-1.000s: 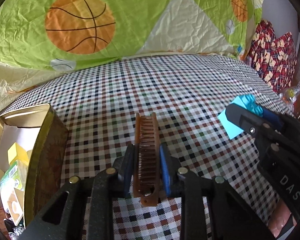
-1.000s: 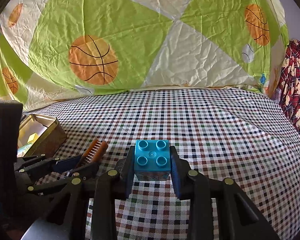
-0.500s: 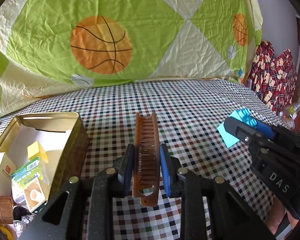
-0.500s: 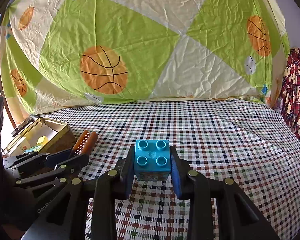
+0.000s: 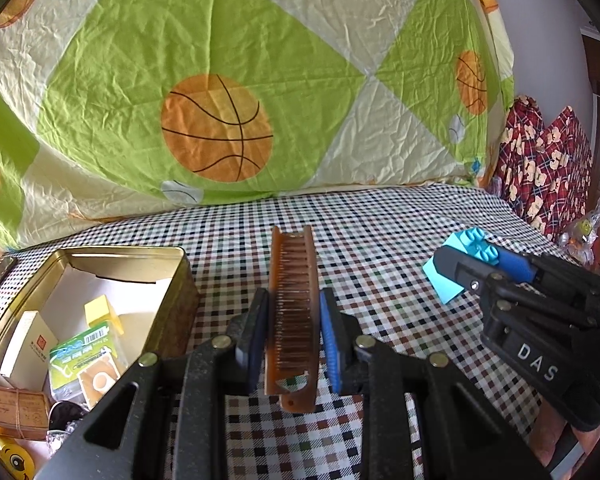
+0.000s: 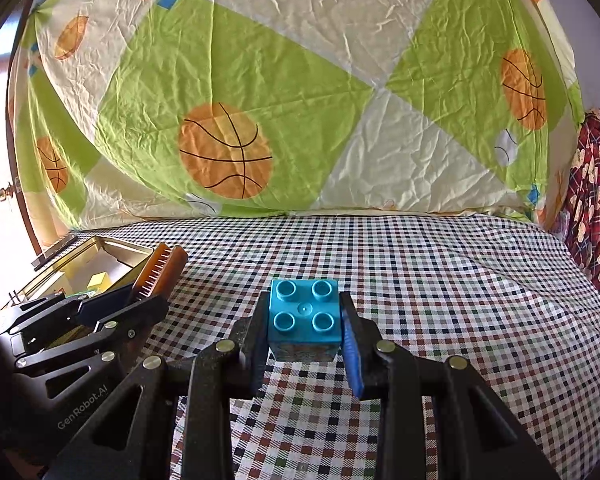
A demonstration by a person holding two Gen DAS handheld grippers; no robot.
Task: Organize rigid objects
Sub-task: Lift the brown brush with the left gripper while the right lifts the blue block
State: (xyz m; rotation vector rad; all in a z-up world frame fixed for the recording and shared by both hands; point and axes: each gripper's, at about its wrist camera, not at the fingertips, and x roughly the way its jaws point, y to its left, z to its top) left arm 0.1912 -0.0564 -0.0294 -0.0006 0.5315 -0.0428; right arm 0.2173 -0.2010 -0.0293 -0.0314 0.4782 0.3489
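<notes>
Pinching a brown comb (image 5: 293,312) lengthwise, the left claw (image 5: 293,336) carries it above the checkered bed, near the open tin box (image 5: 180,280); the right claw (image 6: 304,334) clamps a blue toy brick (image 6: 303,317), probably bound there too.

The left tool (image 5: 293,322) points forward and slightly downward over the bed, its two pads clamped on a brown comb (image 5: 293,308) that runs lengthwise between them; the right tool (image 6: 305,330) sits beside it at a similar downward tilt, jaws closed on a blue building block (image 6: 303,318), studs facing up; both tools are lifted off the checked bed cover, near each other but apart.
</notes>
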